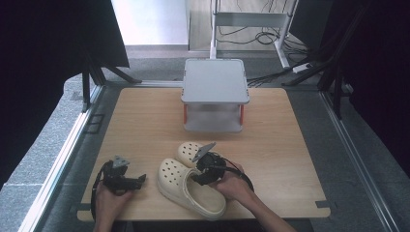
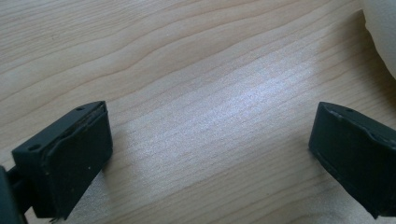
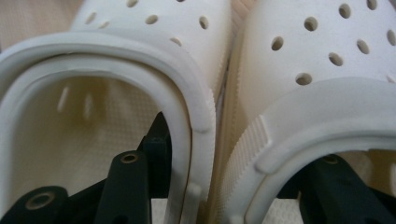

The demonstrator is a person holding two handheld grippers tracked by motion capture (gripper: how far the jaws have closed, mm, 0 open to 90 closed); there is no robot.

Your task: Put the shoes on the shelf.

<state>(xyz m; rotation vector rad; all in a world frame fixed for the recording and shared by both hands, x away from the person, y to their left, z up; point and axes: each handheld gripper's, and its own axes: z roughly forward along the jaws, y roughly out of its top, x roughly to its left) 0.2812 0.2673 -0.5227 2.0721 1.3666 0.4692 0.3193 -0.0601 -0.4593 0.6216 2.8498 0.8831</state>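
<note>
The right gripper [image 1: 202, 166] pinches both clogs' [image 3: 205, 93] touching inner walls, one jaw inside each; toes point toward the shelf [image 1: 215, 79].

A wooden table [image 1: 145, 121] on grey carpet [image 1: 43, 145], black curtains [image 1: 43, 38] at both sides.

The right gripper [image 1: 205, 166] covers most of the far clog [image 1: 187, 152]; both jaw tips sit hidden inside the clogs. The near clog [image 2: 382, 35] runs off the frame's corner.
</note>
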